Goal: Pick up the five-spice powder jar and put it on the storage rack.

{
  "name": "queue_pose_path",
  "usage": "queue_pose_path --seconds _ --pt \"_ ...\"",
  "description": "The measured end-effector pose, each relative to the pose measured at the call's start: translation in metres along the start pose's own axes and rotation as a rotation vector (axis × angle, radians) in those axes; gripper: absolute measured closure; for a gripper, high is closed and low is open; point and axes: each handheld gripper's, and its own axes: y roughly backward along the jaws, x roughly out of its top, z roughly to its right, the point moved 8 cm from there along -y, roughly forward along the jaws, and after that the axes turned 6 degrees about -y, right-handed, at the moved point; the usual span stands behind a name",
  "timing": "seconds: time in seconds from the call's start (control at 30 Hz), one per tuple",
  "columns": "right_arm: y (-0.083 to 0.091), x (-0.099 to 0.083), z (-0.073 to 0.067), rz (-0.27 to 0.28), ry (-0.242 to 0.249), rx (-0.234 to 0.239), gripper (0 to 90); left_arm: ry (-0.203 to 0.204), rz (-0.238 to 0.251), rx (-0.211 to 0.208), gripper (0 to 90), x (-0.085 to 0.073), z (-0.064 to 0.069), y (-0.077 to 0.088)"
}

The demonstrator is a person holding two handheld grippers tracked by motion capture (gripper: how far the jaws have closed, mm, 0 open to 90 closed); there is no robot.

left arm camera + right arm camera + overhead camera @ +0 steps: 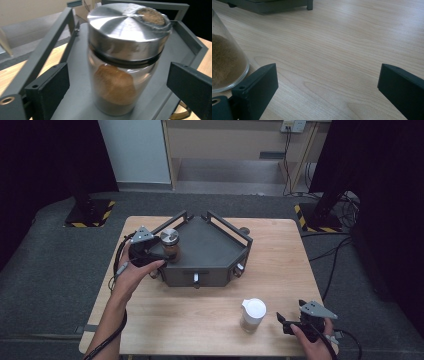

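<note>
Steel-lidded jar [120,62] betw. parted left tongs [117,85], unpinched, right tongs [327,82] apart nr white-lidded jar [252,314].

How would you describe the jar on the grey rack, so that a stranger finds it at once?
Find the grey rack at the table's far side. On its left corner stands a glass jar of brown powder. Its steel lid sets it apart from the white-capped jar on the bare wood.

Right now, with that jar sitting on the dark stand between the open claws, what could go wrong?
The left gripper is open with the metal-lidded jar between its jaws, near the dark stand's left edge; pulling back crookedly might clip it and tip it off. The white-lidded jar stands free on the table, close to the open right gripper; a careless swing could knock it over.
</note>
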Motion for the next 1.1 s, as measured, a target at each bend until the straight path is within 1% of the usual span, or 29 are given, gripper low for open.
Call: queue_pose_path --seconds 0.13,0.2,0.33,0.43,0.5,0.73,0.97,1.07,1.1 --pt "0.0 0.0 0.0 0.001 -0.001 0.0 3.6 -0.006 0.009 -0.002 3.8 -0.001 0.002 0.006" --pt "0.0 0.0 0.0 0.002 0.0 0.001 3.6 -0.019 0.013 0.002 3.7 0.0 0.005 0.011" --pt "0.0 0.0 0.0 0.001 0.002 0.002 3.6 -0.028 0.029 0.003 3.7 0.0 0.012 0.018" --pt "0.0 0.0 -0.001 0.001 0.003 0.004 3.6 -0.047 0.026 0.031 3.7 -0.003 0.021 0.024" --pt "0.0 0.0 -0.001 0.001 0.003 0.004 3.6 -0.036 0.041 0.028 3.6 -0.008 0.025 0.028" --pt "-0.001 0.0 -0.002 -0.001 0.004 0.009 3.6 -0.014 0.068 0.037 3.6 -0.029 0.036 0.044" --pt "-0.002 0.001 -0.004 -0.002 0.009 0.013 3.6 0.011 0.062 0.048 3.1 -0.051 0.042 0.054" --pt "-0.002 0.001 -0.004 -0.002 0.009 0.013 3.6 0.015 0.066 0.05 3.1 -0.059 0.044 0.056" --pt "-0.002 0.001 -0.004 -0.001 0.008 0.013 3.6 0.011 0.061 0.061 3.1 -0.064 0.045 0.056"
